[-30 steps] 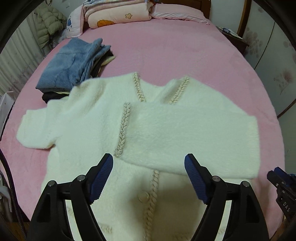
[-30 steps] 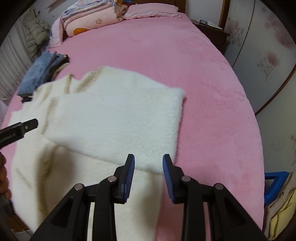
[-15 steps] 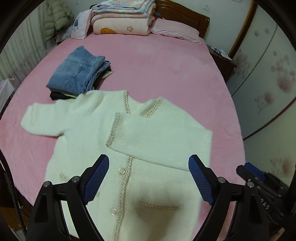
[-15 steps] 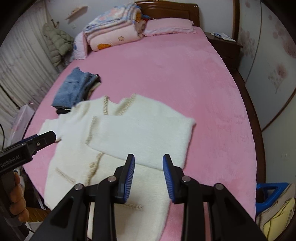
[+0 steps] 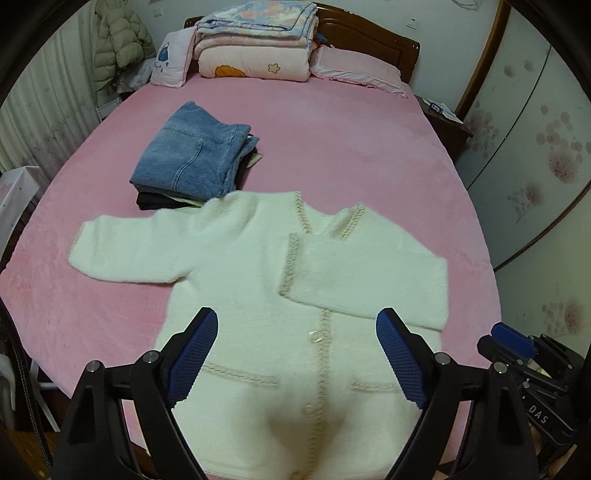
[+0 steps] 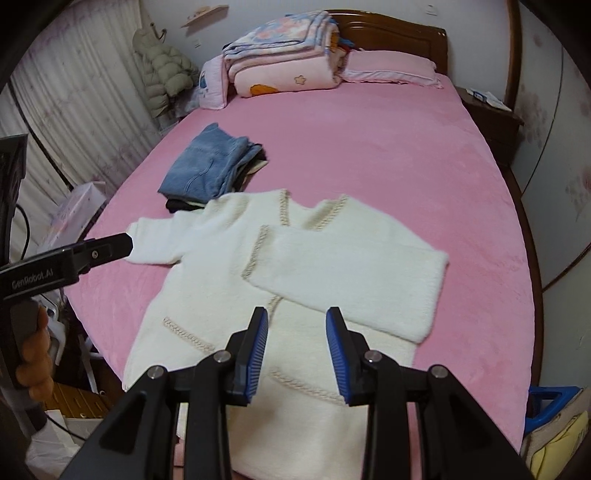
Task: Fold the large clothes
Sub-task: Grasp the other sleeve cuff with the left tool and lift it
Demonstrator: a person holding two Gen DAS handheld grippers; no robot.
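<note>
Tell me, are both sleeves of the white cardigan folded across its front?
No: on the white cardigan only one sleeve lies across the front; the other sleeve is spread out on the pink bed.

A home bedroom: a wide bed [image 6: 369, 147] under a pink fleece cover, a dark wooden headboard [image 6: 399, 33], a pink pillow [image 6: 388, 66] beside folded quilts [image 6: 280, 51], a nightstand [image 6: 491, 110], and a puffer jacket [image 6: 162, 70] hanging by pleated curtains [image 6: 74, 99].
</note>
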